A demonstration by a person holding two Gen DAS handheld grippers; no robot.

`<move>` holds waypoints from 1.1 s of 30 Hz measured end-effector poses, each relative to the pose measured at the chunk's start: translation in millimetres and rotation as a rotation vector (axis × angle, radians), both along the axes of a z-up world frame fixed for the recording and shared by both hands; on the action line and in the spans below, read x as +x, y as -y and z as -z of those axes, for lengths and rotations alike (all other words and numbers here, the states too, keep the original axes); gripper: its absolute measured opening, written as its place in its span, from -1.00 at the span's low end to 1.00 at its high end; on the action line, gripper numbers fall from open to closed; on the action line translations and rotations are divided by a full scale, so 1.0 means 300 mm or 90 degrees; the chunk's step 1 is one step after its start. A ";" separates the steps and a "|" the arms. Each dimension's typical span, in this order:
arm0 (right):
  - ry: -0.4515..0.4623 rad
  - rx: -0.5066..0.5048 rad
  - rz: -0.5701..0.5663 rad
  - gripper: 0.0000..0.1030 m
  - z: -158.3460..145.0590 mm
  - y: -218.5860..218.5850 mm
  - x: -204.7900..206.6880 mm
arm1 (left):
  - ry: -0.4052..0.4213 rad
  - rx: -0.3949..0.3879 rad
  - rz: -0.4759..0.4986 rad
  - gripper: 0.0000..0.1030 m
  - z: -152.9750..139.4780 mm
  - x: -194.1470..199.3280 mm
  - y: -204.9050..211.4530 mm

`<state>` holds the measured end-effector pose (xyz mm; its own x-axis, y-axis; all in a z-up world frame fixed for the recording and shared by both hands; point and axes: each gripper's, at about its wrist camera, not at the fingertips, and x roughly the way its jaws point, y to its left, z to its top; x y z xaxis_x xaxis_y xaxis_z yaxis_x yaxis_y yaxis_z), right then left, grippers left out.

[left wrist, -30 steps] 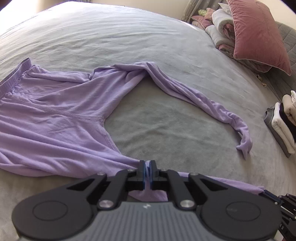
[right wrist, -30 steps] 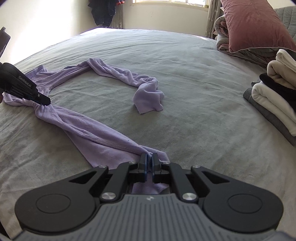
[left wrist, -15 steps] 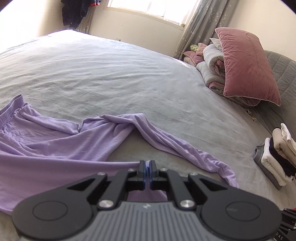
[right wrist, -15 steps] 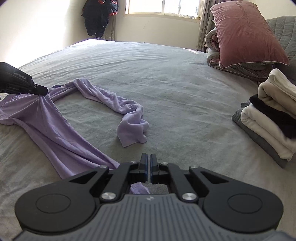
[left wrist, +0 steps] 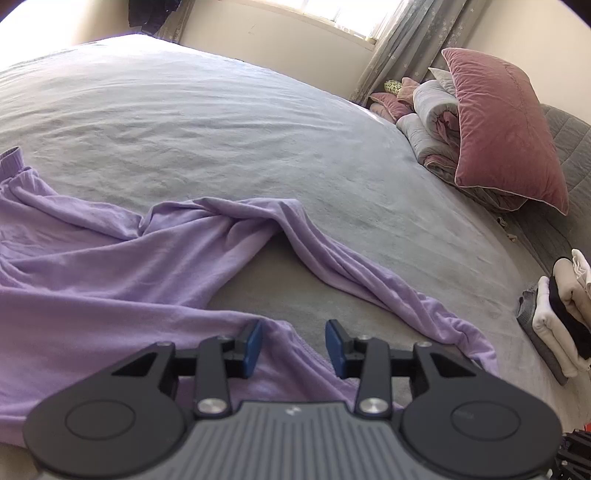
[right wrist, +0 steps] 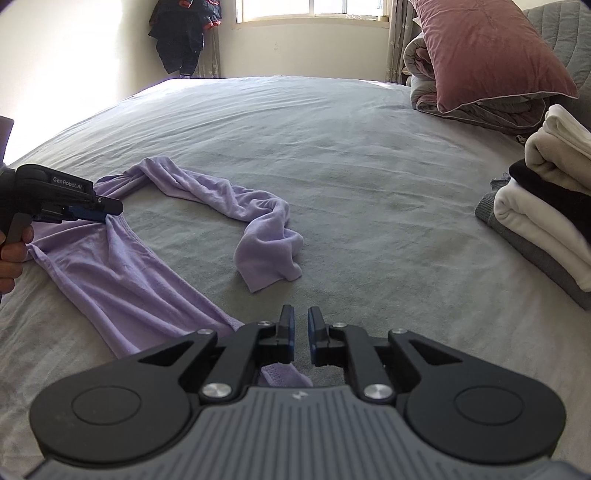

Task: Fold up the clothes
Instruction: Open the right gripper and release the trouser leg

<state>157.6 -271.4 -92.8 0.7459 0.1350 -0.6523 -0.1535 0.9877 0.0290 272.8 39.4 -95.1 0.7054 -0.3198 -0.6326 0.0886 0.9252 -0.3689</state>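
Note:
Lilac pants lie spread on the grey bed. One leg bends away to a crumpled cuff. The other leg runs flat toward my right gripper. My left gripper is open, its blue pads apart just above the near leg's edge, holding nothing. It also shows in the right wrist view, at the crotch of the pants. My right gripper is open a small way, and the leg's hem lies under it.
A stack of folded clothes sits at the right on the bed. A pink pillow leans on rolled bedding at the head. Dark clothing hangs on the far wall beside the window.
Both grippers were shut on the near leg of the pants and have opened, letting it go. The leg now lies flatter on the bed. Both cameras have tilted up.

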 end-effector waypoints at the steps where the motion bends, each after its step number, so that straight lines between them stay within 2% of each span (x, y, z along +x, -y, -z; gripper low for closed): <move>1: 0.000 0.001 -0.002 -0.72 -0.004 -0.003 -0.008 | 0.006 -0.002 0.002 -0.13 -0.009 -0.012 -0.004; 4: 0.001 0.003 -0.003 -0.53 -0.012 -0.017 -0.028 | 0.019 -0.003 0.001 0.04 -0.038 -0.054 -0.024; 5: 0.003 0.005 -0.003 -0.30 -0.014 -0.025 -0.037 | 0.023 -0.004 -0.002 0.10 -0.047 -0.071 -0.037; 6: 0.006 0.006 -0.005 -0.24 -0.016 -0.034 -0.046 | 0.026 -0.007 -0.005 0.12 -0.055 -0.087 -0.052; 13: 0.006 0.007 -0.040 -0.24 -0.015 -0.135 -0.092 | 0.023 -0.019 -0.034 0.14 -0.076 -0.193 -0.202; 25: -0.020 -0.003 -0.102 -0.24 0.035 -0.309 -0.114 | -0.034 -0.037 -0.137 0.14 -0.009 -0.322 -0.509; 30: -0.020 -0.002 -0.136 -0.24 0.043 -0.401 -0.100 | -0.045 -0.056 -0.174 0.14 0.027 -0.364 -0.592; 33: -0.013 -0.009 -0.164 -0.24 0.045 -0.473 -0.084 | -0.050 -0.095 -0.194 0.12 0.050 -0.386 -0.643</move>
<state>132.4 -129.7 -106.3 0.6751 0.3094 -0.6697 -0.3989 0.9167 0.0214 157.0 232.3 -110.1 0.7340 -0.1944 -0.6507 -0.2174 0.8405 -0.4963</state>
